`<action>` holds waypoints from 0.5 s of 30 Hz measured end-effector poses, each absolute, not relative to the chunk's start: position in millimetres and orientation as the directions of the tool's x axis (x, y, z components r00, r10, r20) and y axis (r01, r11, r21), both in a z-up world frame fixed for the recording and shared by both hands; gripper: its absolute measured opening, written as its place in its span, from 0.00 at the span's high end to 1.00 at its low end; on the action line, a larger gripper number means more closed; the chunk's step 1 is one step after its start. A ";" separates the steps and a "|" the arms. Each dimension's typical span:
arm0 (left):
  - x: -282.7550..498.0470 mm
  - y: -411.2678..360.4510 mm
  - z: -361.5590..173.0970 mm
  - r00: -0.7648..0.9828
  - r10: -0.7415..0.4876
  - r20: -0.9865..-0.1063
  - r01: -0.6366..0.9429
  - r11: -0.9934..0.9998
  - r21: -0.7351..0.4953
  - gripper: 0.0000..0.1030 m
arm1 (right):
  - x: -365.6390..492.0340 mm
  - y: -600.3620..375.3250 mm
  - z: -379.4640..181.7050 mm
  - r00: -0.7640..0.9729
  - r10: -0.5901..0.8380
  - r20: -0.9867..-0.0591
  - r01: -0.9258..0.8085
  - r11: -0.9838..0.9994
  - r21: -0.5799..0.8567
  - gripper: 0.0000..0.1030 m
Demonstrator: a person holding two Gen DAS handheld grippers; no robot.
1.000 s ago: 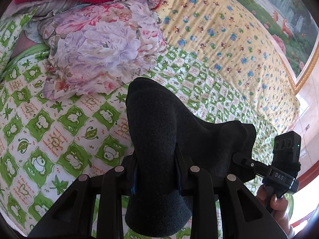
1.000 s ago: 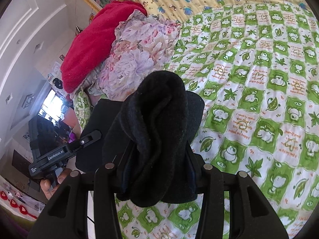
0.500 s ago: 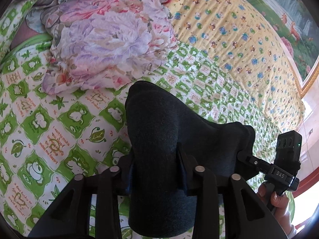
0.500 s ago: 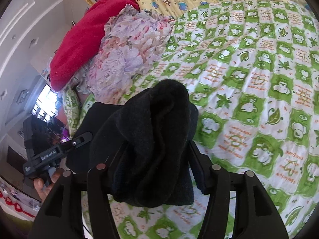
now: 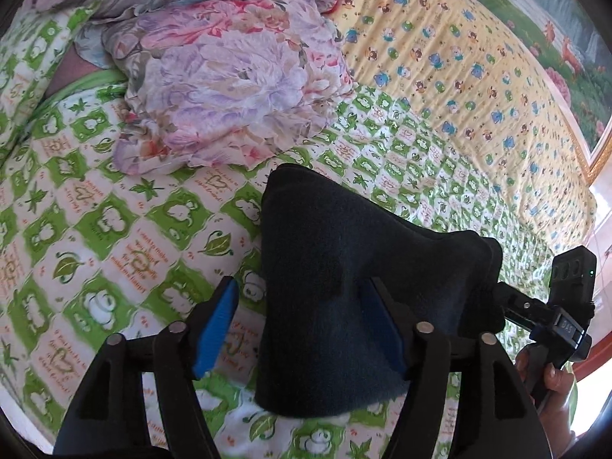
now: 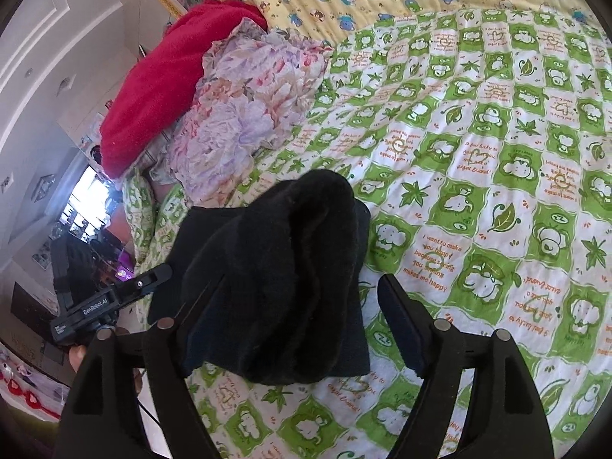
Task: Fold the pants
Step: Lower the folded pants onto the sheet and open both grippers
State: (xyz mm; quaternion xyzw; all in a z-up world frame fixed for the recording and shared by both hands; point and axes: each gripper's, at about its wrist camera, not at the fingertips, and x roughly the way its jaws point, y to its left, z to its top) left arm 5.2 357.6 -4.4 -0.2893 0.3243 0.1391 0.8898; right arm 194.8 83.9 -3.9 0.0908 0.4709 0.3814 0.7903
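Green-and-white checked bedding (image 5: 114, 229) with cartoon animals covers the bed, a yellow printed sheet (image 5: 459, 76) lies beyond it, and at the far left a floral pillow (image 5: 237, 95) leans against a red blanket (image 6: 160, 88).

Near the front edge of the bed sit the dark fleece pants (image 5: 344, 287), bunched into a thick folded bundle that rests on the checked cover. Each end of the bundle rises in a hump between the fingers of one tool.

Both tools are letting go. The left tool (image 5: 302, 329) has its jaws opening: a clear gap shows between the left blue pad (image 5: 214, 329) and the cloth, while the right pad sits against or just beside the fabric, which of the two I cannot tell. The right tool (image 6: 306, 325) is also opening; its right finger (image 6: 401, 325) stands well clear of the pants, and the cloth drapes over the left one.

By my reading, this is the release after a fold has been laid down, and the bundle looks close to done. Next, the tools would need to back away without dragging the fleece, since the cloth draped on a finger could snag and pull the fold open; then the humps may want pressing flat.
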 end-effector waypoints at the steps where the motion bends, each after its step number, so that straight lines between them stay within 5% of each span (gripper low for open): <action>1: 1.2 357.0 -2.5 0.753 0.061 -0.655 -0.434 0.794 -0.425 0.29 | 191.7 82.3 0.0 0.270 0.691 -0.671 -0.522 0.690 0.501 0.14; 4: -8.1 351.6 1.9 0.750 0.077 -0.657 -0.436 0.805 -0.403 0.25 | 182.0 77.7 9.0 0.285 0.693 -0.663 -0.538 0.688 0.488 0.08; 15: -27.0 310.4 10.4 0.716 0.120 -0.688 -0.396 0.881 -0.259 0.24 | 148.8 73.7 24.0 0.313 0.657 -0.686 -0.612 0.692 0.383 0.06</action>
